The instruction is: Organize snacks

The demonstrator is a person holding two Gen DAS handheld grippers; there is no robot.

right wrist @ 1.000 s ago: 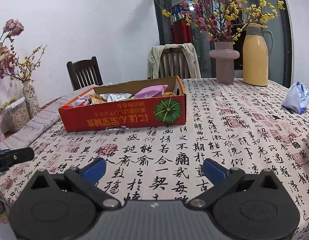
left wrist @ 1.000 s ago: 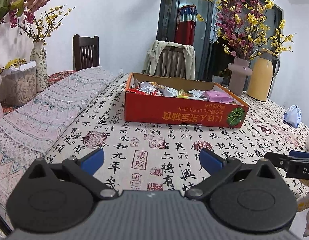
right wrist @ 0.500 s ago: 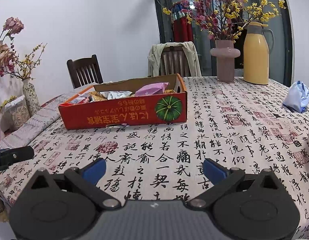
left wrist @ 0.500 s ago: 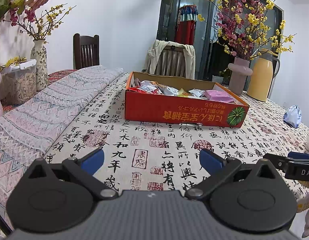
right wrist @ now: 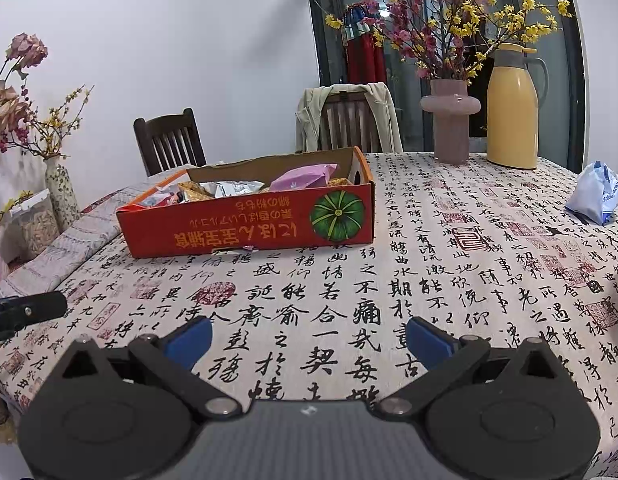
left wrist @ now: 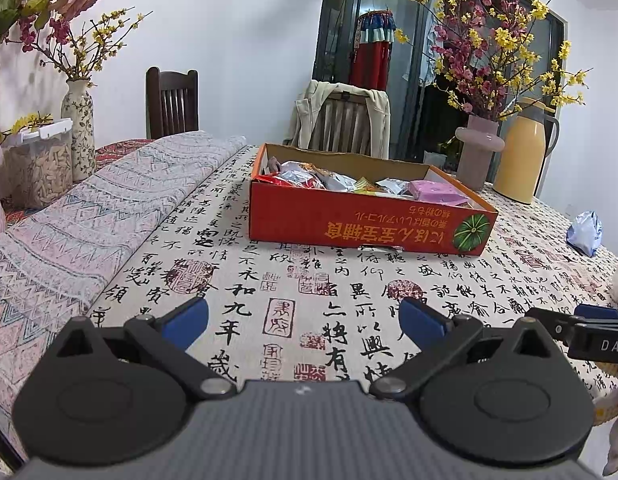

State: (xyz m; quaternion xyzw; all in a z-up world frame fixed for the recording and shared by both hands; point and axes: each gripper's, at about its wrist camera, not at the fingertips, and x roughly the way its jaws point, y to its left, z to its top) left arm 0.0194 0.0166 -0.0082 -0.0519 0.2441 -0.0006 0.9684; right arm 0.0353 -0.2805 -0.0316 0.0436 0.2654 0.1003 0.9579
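Both tools hang low over the tabletop (right wrist: 429,240), spread wide and holding nothing: the left tool (left wrist: 304,320) and the right tool (right wrist: 309,338) show blue pads well apart above the calligraphy-print cloth. Ahead of the left tool at about 12 o'clock, and at 11 o'clock from the right tool, sits the red snack box (left wrist: 361,226) (right wrist: 249,228), with wrapped snacks (left wrist: 329,180) heaped inside. A blue-and-white bag (right wrist: 595,194) lies apart at 2 o'clock.

White letters "DAS" (cut off at the edge) stand on the right tool (left wrist: 597,344).
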